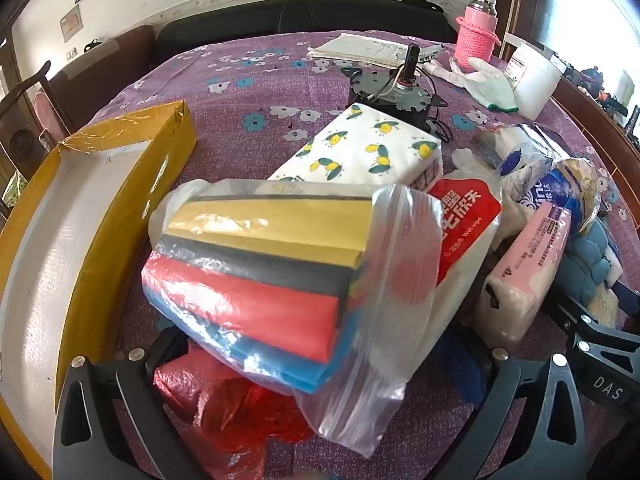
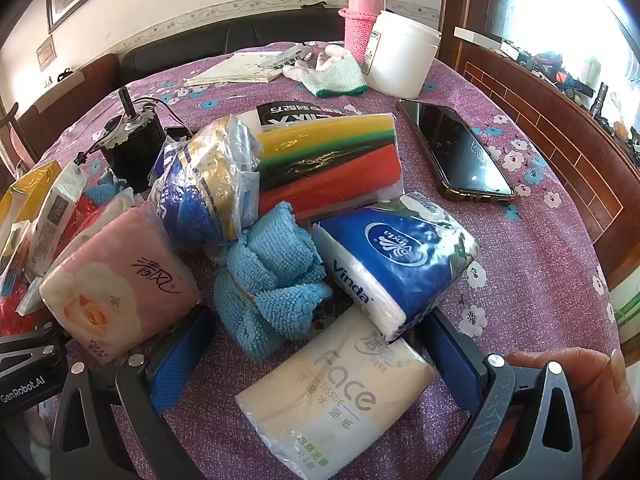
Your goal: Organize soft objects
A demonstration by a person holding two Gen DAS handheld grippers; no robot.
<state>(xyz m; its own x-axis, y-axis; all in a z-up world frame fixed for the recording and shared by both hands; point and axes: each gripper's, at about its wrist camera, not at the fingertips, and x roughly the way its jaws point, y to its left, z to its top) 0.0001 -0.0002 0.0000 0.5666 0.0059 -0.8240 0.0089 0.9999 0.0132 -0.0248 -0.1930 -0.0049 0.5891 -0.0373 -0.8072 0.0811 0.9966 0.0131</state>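
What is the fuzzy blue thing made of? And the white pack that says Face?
The blue cloth looks like microfibre or terry: a matte surface of tiny loops, crumpled in soft folds. The Face tissue pack seems to be thin plastic film around paper tissues: glossy and wrinkled, though the contents are hidden.

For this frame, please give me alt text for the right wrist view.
The right gripper, jaws wide open, hovers over a cream Face tissue pack on a purple floral tablecloth. Behind lie a blue Vinda tissue pack, a blue microfibre cloth and a pink tissue pack.
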